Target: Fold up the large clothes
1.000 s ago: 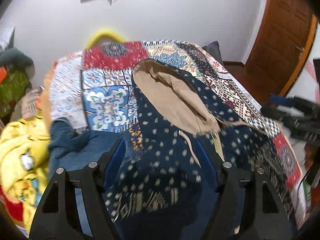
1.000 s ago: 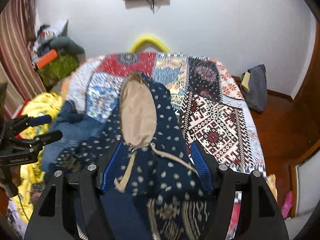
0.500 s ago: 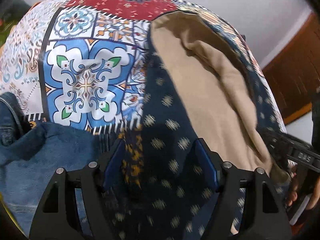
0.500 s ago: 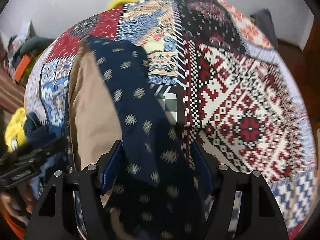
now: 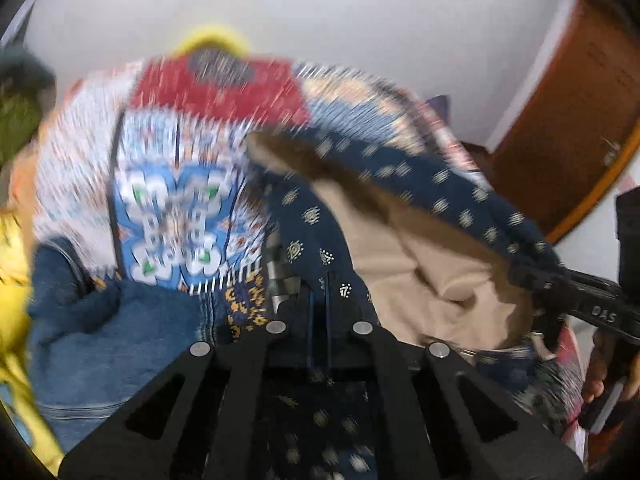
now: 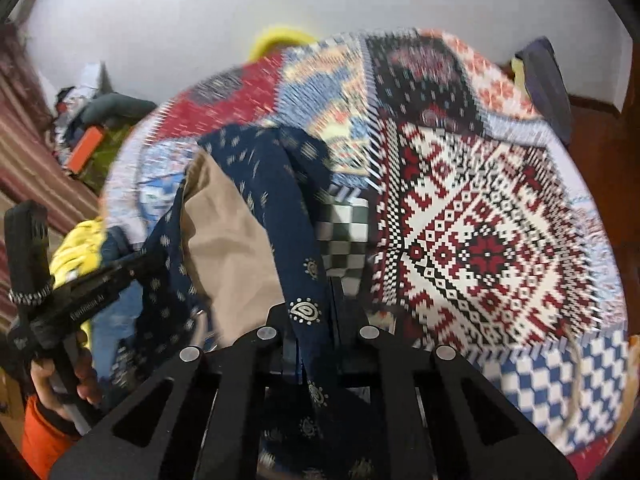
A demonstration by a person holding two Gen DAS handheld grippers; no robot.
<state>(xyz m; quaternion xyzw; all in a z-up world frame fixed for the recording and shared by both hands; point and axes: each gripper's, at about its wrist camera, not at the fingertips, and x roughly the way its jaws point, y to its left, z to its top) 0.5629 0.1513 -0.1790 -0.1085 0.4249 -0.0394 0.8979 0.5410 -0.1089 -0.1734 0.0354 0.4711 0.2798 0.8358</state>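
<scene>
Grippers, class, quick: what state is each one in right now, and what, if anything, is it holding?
Left gripper: closed, fingers pinching the navy patterned hoodie.
Right gripper: closed, fingers pinching the same hoodie at its hood edge.

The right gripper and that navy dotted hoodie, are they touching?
Touching. The right wrist view shows the right gripper shut on a fold of the navy hoodie.

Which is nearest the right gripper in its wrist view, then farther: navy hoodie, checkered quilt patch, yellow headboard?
1. navy hoodie, pinched in the right gripper jaws.
2. checkered quilt patch, just beyond the jaws, slightly right.
3. yellow headboard, at the far wall, upper centre.
</scene>
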